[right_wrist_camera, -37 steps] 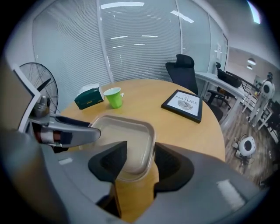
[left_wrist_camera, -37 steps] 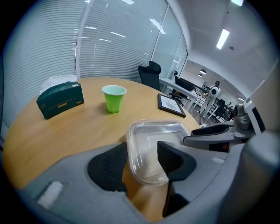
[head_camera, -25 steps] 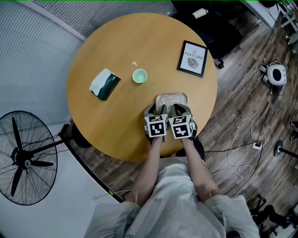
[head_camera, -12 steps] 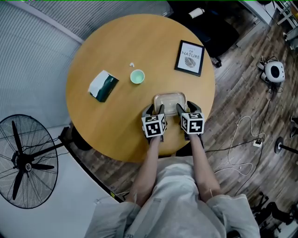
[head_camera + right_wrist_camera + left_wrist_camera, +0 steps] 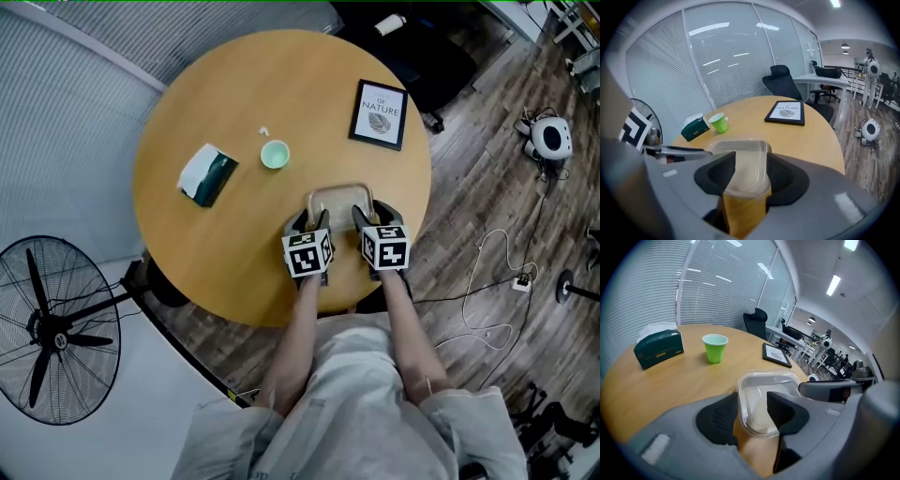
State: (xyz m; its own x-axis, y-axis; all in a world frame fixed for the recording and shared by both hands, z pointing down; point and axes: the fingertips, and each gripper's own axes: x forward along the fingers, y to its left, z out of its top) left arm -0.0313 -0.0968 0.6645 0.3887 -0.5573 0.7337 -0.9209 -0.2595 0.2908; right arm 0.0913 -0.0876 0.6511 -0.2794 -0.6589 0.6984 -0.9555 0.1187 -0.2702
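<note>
A clear plastic container (image 5: 339,199) is at the near edge of a round wooden table (image 5: 244,84). Both grippers hold its near side. My left gripper (image 5: 314,217) is shut on its left near corner, the rim (image 5: 761,394) pinched between the dark pads (image 5: 785,411). My right gripper (image 5: 364,216) is shut on the right near part, and the container (image 5: 745,159) shows almost edge-on between its pads (image 5: 780,176). The other gripper's finger (image 5: 829,389) reaches in from the right of the left gripper view.
A green cup (image 5: 275,155) and a dark green tissue box (image 5: 208,172) stand on the left half of the table. A framed picture (image 5: 379,114) lies at the far right. A small white scrap (image 5: 264,130) lies beyond the cup. A floor fan (image 5: 52,333) stands at the lower left, and an office chair (image 5: 783,82) beyond the table.
The two grippers, side by side a second ago, have drawn apart along the container's near edge. The right gripper view now sees the container flatter, more edge-on.
</note>
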